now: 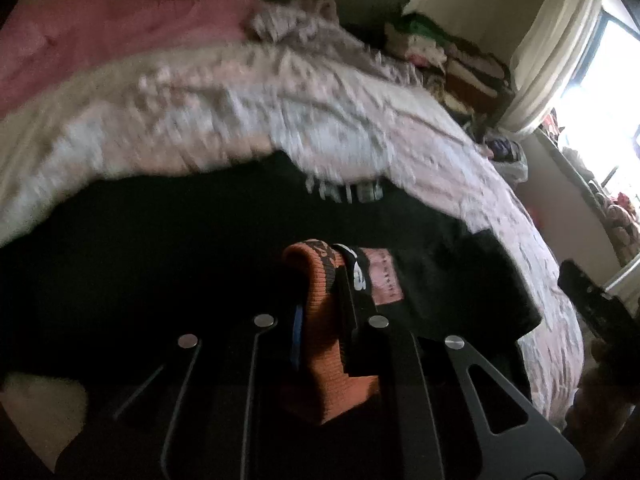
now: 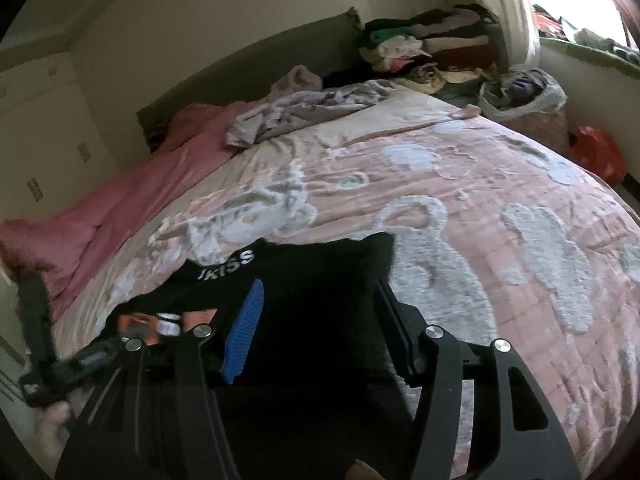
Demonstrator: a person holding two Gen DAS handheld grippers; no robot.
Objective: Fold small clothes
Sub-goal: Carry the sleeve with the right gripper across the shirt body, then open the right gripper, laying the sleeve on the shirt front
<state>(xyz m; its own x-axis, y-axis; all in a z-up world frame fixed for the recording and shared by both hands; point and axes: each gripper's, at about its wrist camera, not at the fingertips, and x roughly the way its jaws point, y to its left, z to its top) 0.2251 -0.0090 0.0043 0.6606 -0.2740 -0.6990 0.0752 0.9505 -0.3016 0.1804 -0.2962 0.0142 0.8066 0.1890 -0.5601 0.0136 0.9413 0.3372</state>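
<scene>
- The left gripper (image 1: pixel 326 280) has its jaws closed tight on the orange ribbed collar (image 1: pixel 320 308) of the black garment (image 1: pixel 200 248); the knit band is pinched between the two fingers and bulges out above them
- A small pink label (image 1: pixel 386 280) and a black tag with white print sit at the collar, just beside the right finger of this gripper
- The black garment lies spread on the bed, on the pink blanket with white pattern (image 2: pixel 440 200), near the edge closest to both cameras; white letters (image 2: pixel 228 266) are printed on it, a little beyond the collar
- The right gripper (image 2: pixel 320 320) stands about half open — the black fabric passes between its two fingers, one with a blue ribbed pad (image 2: pixel 244 332), but I cannot tell if the pads press on the cloth or only stand around it
- In the right wrist view the left gripper shows at the lower left, blurred, at the orange collar
- On the far side of the bed lies a crumpled grey-lilac cloth (image 2: pixel 296 110), and a pink quilt (image 2: pixel 132 196) runs along the left side
- Behind the bed, near the curtain (image 2: pixel 500 4) and the bright window, there is a pile of folded clothes (image 2: pixel 432 48) — also a plastic bag (image 2: pixel 524 92) beside it
</scene>
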